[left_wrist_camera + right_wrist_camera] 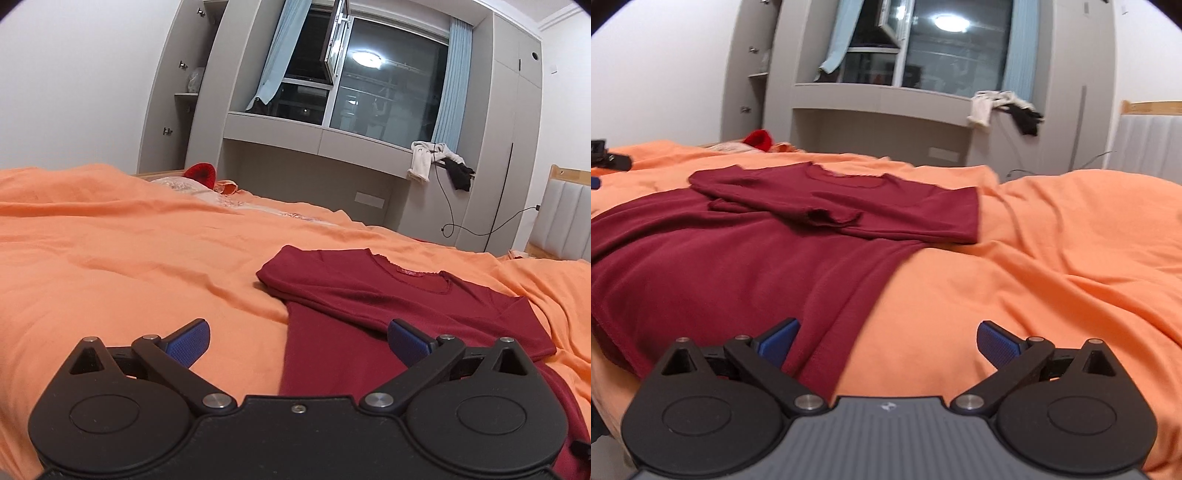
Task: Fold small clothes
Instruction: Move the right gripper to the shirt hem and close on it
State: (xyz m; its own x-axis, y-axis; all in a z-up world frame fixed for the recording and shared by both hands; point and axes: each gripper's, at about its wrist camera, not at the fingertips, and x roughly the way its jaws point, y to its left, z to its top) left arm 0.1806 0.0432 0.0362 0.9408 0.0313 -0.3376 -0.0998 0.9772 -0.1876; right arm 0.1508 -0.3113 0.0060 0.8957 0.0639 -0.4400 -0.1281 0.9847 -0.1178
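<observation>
Both my grippers spread wide, nothing between pads: left gripper [298,341], right gripper [888,341]; risk as I judge it: pinching orange bedsheet [110,258] along with hem, or dragging loose fabric so folded sleeves slip undone; maroon shirt [738,258] lies flat on bed, lower body just under and ahead of my fingers, left edge below left gripper, right edge below right gripper; neckline far end; sleeves already laid across chest.
</observation>
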